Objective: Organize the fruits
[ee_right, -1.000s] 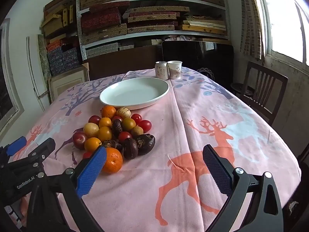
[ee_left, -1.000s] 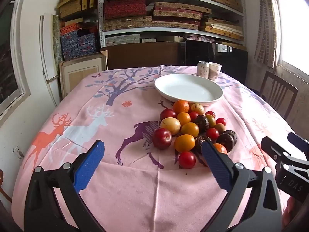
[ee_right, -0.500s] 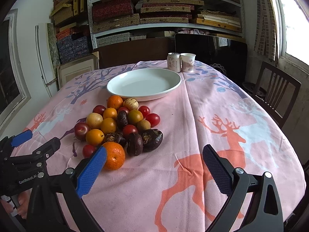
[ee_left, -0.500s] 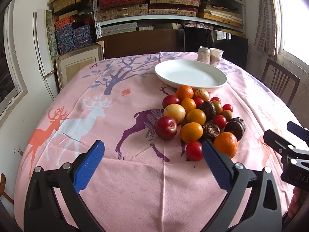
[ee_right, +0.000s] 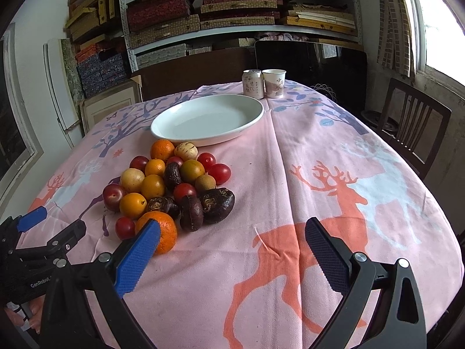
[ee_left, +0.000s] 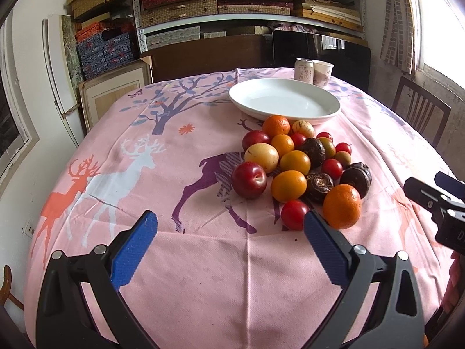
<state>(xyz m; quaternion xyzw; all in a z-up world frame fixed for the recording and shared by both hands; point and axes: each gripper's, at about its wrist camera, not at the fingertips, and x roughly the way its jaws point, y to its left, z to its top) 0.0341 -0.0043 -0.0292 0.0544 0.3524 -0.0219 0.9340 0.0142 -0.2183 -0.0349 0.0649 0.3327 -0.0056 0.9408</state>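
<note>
A heap of fruit (ee_left: pixel 299 163) (ee_right: pixel 171 186) lies on the pink deer-print tablecloth: oranges, red plums, cherry tomatoes, yellow fruit and dark wrinkled passion fruit. Behind it sits an empty white plate (ee_left: pixel 284 101) (ee_right: pixel 207 119). My left gripper (ee_left: pixel 229 226) is open above bare cloth, just in front and left of the heap, its right finger beside the nearest orange (ee_left: pixel 342 206). My right gripper (ee_right: pixel 232 235) is open too, in front and right of the heap; its left finger overlaps that orange (ee_right: pixel 161 229) in view. Neither holds anything.
A drink can (ee_right: pixel 252 83) and a paper cup (ee_right: pixel 274 83) stand behind the plate. A wooden chair (ee_right: pixel 412 125) is at the table's right side. Shelves of boxes (ee_left: pixel 218 3) fill the back wall. Bare cloth stretches left (ee_left: pixel 116 160) and right (ee_right: pixel 348 174) of the fruit.
Both grippers have moved forward toward the fruit, which looks larger and nearer now. Both stay open. No fruit has moved.
</note>
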